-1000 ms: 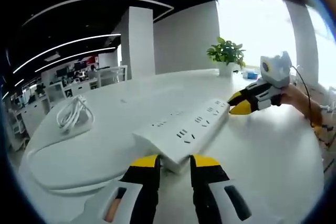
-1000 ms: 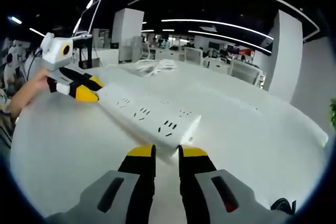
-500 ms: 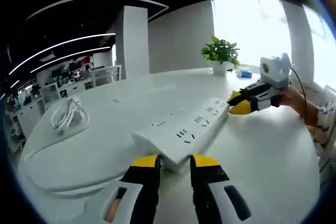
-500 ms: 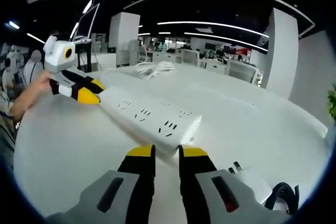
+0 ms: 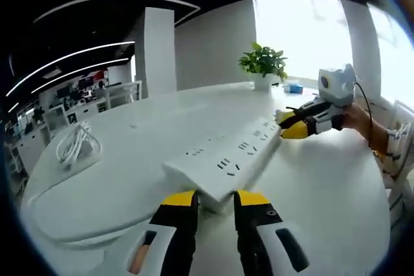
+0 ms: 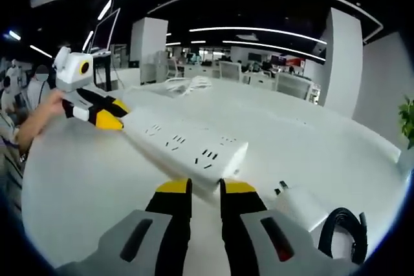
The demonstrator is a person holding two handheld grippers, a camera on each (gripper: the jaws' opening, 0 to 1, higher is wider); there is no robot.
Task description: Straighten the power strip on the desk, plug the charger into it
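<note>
A long white power strip [image 5: 226, 158] stretches over the white desk [image 5: 129, 185], held at both ends. My left gripper [image 5: 215, 200] is shut on its near end in the left gripper view, and my right gripper [image 5: 292, 125] clamps the far end, with a hand behind it. From the right gripper view, my right gripper [image 6: 206, 189] grips the strip [image 6: 184, 141] and my left gripper [image 6: 107, 114] holds the other end. A white charger [image 6: 299, 205] with its prongs showing lies on the desk to the right of my right jaws, beside a black cable [image 6: 343, 227].
A coil of white cable [image 5: 73, 147] lies on the desk, far left in the left gripper view. A potted plant [image 5: 262, 64] stands at the desk's far edge. Office desks, chairs and a pillar [image 6: 147, 46] fill the background. A person's arm [image 6: 35, 117] is at the left.
Both grippers keep their hold on the strip. Both views have turned a little, and the charger and black cable have come into the right gripper view at lower right.
</note>
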